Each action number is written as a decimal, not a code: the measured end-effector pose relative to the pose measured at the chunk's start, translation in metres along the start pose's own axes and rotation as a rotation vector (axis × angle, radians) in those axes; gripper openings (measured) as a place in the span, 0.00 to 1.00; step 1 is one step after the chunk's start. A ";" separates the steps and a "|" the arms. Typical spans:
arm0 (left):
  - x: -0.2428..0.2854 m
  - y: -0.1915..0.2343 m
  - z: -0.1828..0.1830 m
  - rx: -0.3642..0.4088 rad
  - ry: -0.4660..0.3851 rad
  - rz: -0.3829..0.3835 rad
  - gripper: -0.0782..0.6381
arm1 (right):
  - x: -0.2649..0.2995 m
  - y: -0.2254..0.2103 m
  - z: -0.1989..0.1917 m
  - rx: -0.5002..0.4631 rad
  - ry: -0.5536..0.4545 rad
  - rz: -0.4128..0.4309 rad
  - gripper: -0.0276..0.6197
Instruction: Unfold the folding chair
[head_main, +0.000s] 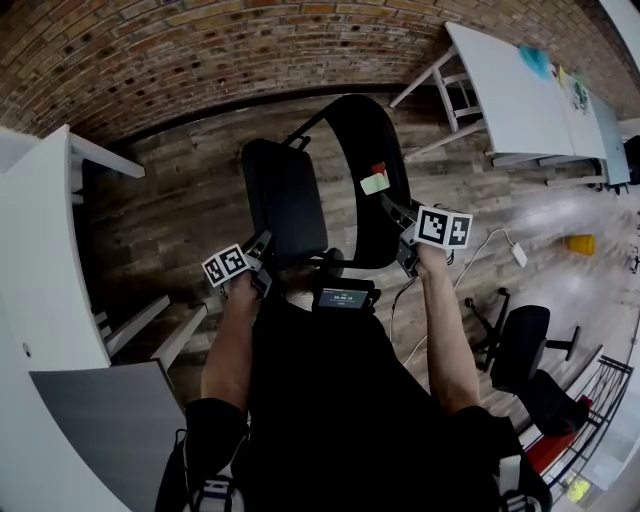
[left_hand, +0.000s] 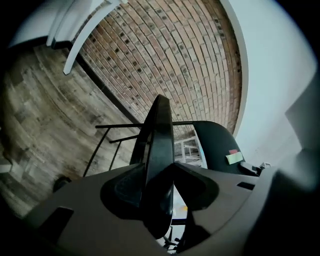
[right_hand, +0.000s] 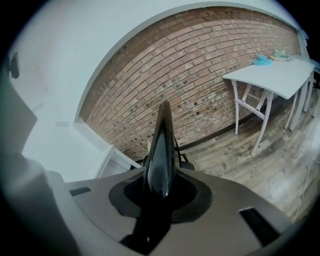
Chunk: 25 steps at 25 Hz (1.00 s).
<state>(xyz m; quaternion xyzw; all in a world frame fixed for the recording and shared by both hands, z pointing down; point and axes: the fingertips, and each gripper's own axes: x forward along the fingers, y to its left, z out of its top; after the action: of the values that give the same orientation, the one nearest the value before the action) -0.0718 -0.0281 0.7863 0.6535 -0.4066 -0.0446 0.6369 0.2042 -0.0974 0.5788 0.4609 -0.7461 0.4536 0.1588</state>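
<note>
A black folding chair stands on the wood floor, its seat (head_main: 285, 195) beside its curved backrest (head_main: 365, 150), which bears a green and red label (head_main: 375, 180). My left gripper (head_main: 262, 252) is at the seat's near edge. In the left gripper view the seat (left_hand: 160, 130) runs edge-on between the jaws of the left gripper (left_hand: 159, 170); a gap shows on the right side, so it is open. My right gripper (head_main: 393, 215) is at the backrest's near rim. In the right gripper view its jaws (right_hand: 161, 175) sit shut on the backrest edge (right_hand: 162, 135).
A white table (head_main: 40, 250) stands close on the left and another white table (head_main: 520, 90) at the far right. A black office chair (head_main: 520, 345) and a white cable (head_main: 490, 240) are on the right. The brick wall (head_main: 200, 50) runs behind the chair.
</note>
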 end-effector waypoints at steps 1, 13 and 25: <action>-0.001 0.005 0.001 0.008 0.001 0.034 0.35 | 0.000 -0.005 -0.001 -0.001 -0.002 0.000 0.17; -0.011 0.041 0.008 0.052 0.001 0.216 0.40 | 0.003 -0.043 -0.005 0.011 -0.009 0.024 0.15; 0.002 -0.029 0.028 0.172 -0.089 0.120 0.33 | 0.029 -0.077 -0.044 0.169 0.010 0.035 0.14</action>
<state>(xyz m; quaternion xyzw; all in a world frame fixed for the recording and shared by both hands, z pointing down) -0.0725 -0.0558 0.7566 0.6777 -0.4751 0.0000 0.5613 0.2456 -0.0897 0.6621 0.4571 -0.7123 0.5201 0.1152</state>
